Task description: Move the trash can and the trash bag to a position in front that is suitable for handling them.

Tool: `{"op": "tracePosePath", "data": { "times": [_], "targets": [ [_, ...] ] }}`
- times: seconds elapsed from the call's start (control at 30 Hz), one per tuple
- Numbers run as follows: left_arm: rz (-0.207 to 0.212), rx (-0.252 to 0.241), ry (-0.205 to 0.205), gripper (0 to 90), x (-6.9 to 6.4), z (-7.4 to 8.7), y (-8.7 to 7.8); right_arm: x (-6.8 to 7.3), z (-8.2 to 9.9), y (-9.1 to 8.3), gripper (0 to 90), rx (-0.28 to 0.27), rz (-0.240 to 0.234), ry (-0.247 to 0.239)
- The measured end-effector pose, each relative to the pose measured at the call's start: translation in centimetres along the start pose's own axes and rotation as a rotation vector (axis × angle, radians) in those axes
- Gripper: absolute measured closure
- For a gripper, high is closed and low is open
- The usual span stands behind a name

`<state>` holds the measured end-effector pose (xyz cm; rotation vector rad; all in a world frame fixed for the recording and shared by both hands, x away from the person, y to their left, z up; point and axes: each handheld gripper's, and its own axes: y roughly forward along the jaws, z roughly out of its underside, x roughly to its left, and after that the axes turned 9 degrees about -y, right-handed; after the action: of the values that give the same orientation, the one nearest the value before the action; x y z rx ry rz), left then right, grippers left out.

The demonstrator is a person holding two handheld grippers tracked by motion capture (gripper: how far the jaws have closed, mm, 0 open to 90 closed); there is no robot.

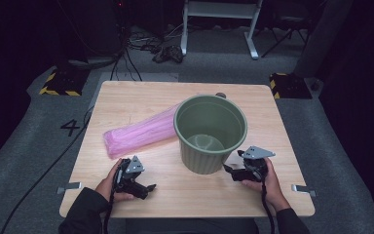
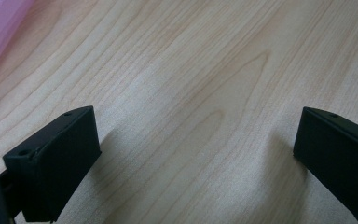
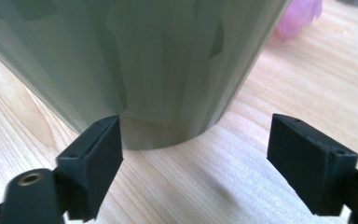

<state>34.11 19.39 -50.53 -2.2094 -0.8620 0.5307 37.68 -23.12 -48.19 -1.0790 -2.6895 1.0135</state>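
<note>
Green bin (image 1: 210,134) standing upright in the middle of the table (image 1: 141,92), pink bag roll (image 1: 139,132) lying beside it. Right gripper (image 1: 230,170) near the bin's base, jaws wide apart, holding nothing. Left gripper (image 1: 148,189) apart too, over bare wood. Best to go slow, gently, without tipping the bin.

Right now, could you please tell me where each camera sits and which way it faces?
High view: above the person's side, looking forward and down on the table, green bin and pink bag; forearms, left tool, right tool.
Left gripper view: on the left tool, facing bare tabletop; open jaws.
Right gripper view: on the right tool, facing the bin's base; open jaws.
Shared: every view catches the pink bag.
</note>
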Motion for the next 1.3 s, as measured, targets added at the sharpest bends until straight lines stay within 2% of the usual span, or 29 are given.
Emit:
{"op": "tracePosePath", "data": {
  "times": [0.17,0.23,0.27,0.3,0.33,0.37,0.47,0.53,0.63,0.73,0.8,0.93,1.13,1.3],
  "targets": [
    [0.000,0.000,-0.002,0.2,0.0,0.0,0.0,-0.5,1.0,-0.1,20.1,0.049,0.007,-0.027],
    [-0.006,0.000,0.000,0.3,0.0,0.0,-0.1,-0.8,1.7,-0.3,20.1,0.069,0.002,-0.023],
    [-0.007,-0.002,0.001,0.3,0.0,0.1,-0.1,-1.2,2.7,-0.4,20.0,0.096,0.007,-0.018],
    [-0.007,-0.003,0.001,0.3,0.0,0.1,-0.1,-1.2,2.7,-0.4,20.0,0.096,0.007,-0.018],
    [-0.009,0.004,0.005,0.3,0.1,0.1,-0.2,-1.4,3.1,-0.5,18.5,0.100,0.005,-0.014],
    [-0.007,0.005,0.013,0.4,0.1,0.1,-0.3,-1.9,3.7,-1.0,19.3,0.092,-0.013,0.022],
    [-0.009,0.014,0.016,0.4,0.2,0.0,-0.3,-2.3,4.0,-1.4,17.7,0.096,0.008,0.013],
    [-0.021,0.019,0.007,0.3,0.2,-0.1,-0.3,-2.8,4.4,-1.5,17.6,0.097,0.000,0.046],
    [-0.020,0.012,0.004,3.7,0.2,-0.1,-0.5,-2.9,4.5,-1.5,15.6,0.100,0.001,0.059],
    [-0.016,-0.004,0.015,17.8,0.2,-0.1,-0.8,-2.9,4.4,-1.4,14.4,0.102,0.001,0.056],
    [-0.028,-0.002,0.020,14.8,0.2,-0.2,-0.8,-2.9,4.4,-1.3,14.2,0.104,0.002,0.062],
    [-0.027,-0.001,0.025,16.0,0.4,-0.2,-1.0,-2.9,4.4,-1.3,14.2,0.104,0.004,0.065],
    [-0.049,-0.021,0.017,16.1,0.9,-0.3,-1.5,-2.9,4.4,-1.3,14.2,0.107,0.018,0.077],
    [-0.085,-0.050,0.013,16.0,1.7,-0.3,-2.1,-2.9,4.4,-1.3,14.2,0.107,0.018,0.077]
  ]
}}
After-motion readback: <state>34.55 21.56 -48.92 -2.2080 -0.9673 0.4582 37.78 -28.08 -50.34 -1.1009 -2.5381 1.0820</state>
